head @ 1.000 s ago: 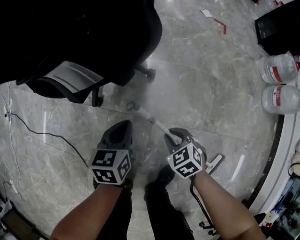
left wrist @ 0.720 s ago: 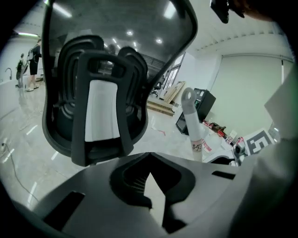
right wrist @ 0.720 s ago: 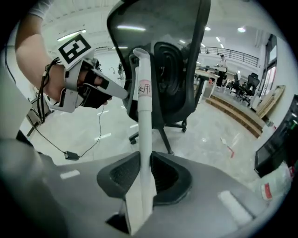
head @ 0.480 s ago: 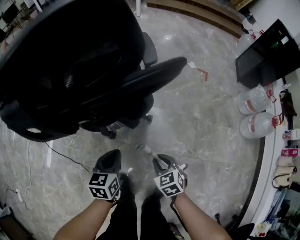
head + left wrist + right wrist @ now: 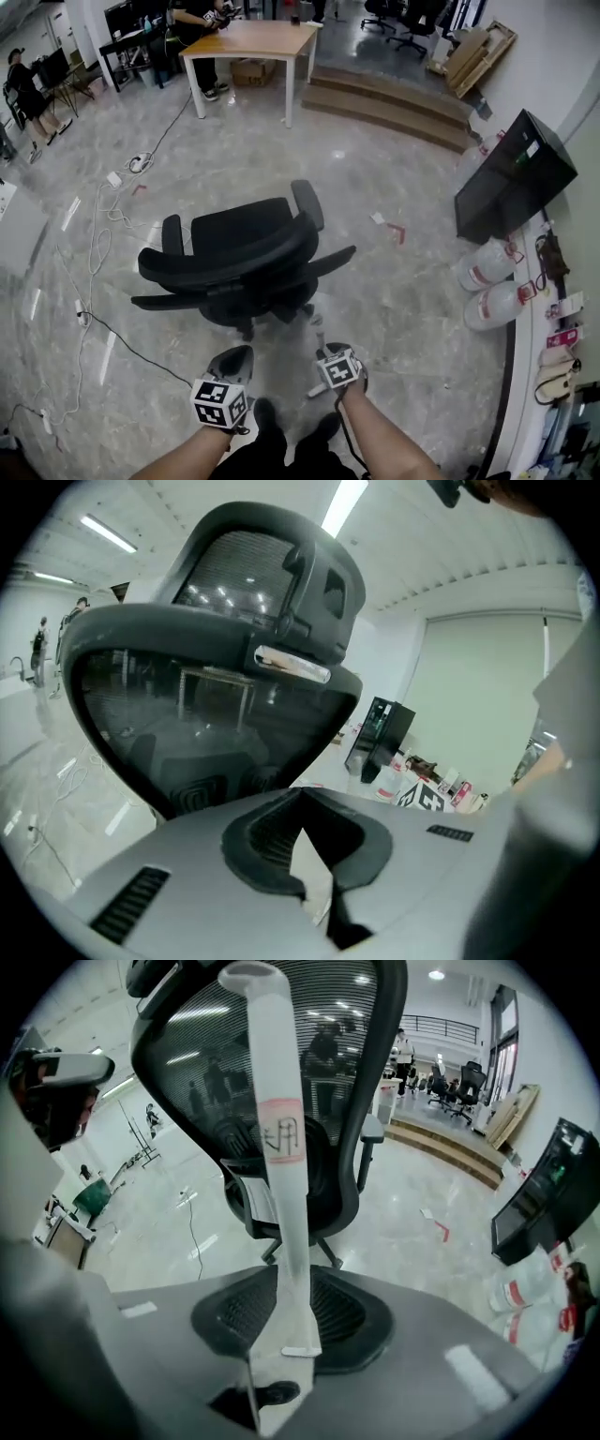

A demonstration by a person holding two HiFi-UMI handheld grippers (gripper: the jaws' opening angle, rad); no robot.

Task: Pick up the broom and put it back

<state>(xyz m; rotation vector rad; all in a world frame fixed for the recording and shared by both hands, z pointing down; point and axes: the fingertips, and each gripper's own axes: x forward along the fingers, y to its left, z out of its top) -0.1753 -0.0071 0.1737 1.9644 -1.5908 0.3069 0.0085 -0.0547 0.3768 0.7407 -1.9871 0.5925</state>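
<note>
Head view looked down on the left gripper [image 5: 232, 361] and right gripper [image 5: 330, 354], both held low over a grey marble floor [image 5: 412, 272], just short of a black mesh office chair [image 5: 239, 248]. Two big water jugs [image 5: 494, 302] with red-and-white labels sat off to the right, their print too small to read.

Left gripper view had the jaws pressed together at the tips with nothing between them. The chair's back filled most of the picture beyond.

Right gripper view had the jaws pinching the white handle of the broom [image 5: 281, 1194], which rose upright from the claw in front of the chair's mesh back. A small red-edged label [image 5: 281, 1140] wrapped the handle partway up. Its dark marks looked handwritten, but I could not read them.
</note>
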